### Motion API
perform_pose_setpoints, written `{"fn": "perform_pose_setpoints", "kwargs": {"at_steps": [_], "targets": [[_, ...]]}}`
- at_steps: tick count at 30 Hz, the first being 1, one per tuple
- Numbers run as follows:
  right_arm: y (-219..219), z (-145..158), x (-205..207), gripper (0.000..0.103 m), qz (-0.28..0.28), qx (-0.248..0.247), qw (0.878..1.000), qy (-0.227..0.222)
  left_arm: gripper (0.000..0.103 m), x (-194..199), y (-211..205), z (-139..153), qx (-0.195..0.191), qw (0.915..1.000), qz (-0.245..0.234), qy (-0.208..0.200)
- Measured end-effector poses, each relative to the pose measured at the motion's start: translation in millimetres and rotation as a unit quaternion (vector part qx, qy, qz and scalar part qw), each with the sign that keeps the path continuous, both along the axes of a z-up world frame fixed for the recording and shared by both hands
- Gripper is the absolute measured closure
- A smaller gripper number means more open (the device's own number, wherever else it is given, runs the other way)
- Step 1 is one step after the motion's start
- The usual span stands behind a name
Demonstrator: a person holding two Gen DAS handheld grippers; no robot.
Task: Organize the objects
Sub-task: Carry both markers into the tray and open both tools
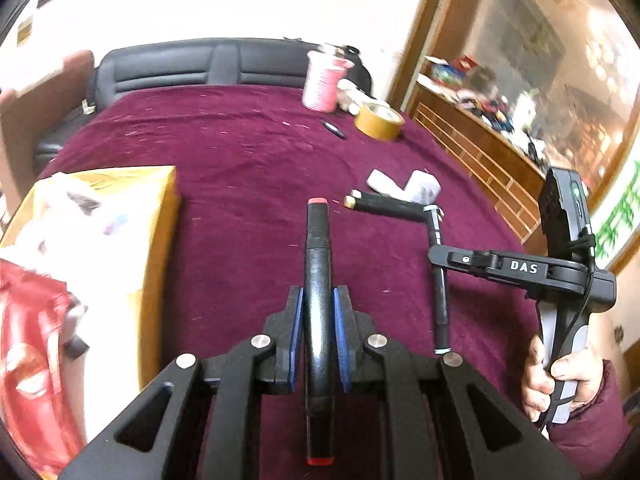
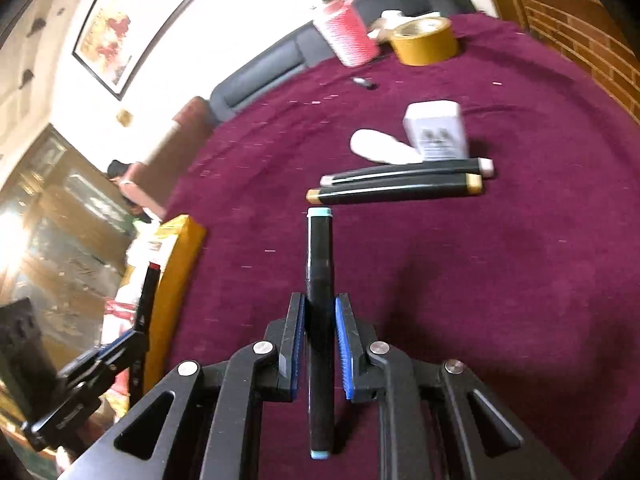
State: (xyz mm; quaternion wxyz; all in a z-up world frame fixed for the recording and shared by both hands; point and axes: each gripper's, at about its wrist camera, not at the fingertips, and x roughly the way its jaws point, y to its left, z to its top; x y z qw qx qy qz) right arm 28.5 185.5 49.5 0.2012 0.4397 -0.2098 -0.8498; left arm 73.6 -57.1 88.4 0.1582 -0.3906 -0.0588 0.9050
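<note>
Though edges blur, each tool clamped round a marker lengthwise: left tool [image 1: 319, 312] red-capped marker [image 1: 318, 280], right tool [image 2: 320, 320] blue-capped marker [image 2: 319, 280].

Blurred red bag [image 1: 28, 360], edge-cropped.

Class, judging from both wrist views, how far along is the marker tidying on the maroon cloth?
Done: nothing visibly sorted. In hand: left hand-held gripper shut on the red-capped marker; right hand-held gripper shut on the blue-capped marker. Left: gold-capped marker and white-capped marker lying on the cloth.
</note>
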Motion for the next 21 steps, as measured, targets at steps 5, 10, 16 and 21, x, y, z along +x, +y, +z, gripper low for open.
{"fn": "perform_pose_setpoints", "kwargs": {"at_steps": [5,10,16,21], "targets": [[-38.0,25.8,5.3,0.087,0.036,-0.015,0.999,0.032,0.089,21.0,-52.4,14.3,-0.001,0.9981,0.056,0.025],[-84.5,55.1,8.9,0.086,0.08,-0.028,0.994,0.065,0.089,35.4,-99.7,19.5,-0.017,0.9927,0.113,0.039],[-139.4,83.3,18.3,0.086,0.137,-0.028,0.986,0.094,0.089,47.2,-136.1,9.2,-0.01,0.9886,0.147,0.031],[-190.6,89.7,28.2,0.086,0.219,-0.03,0.972,0.074,0.089,48.2,-148.6,-4.2,-0.007,0.9892,0.147,0.003]]}}
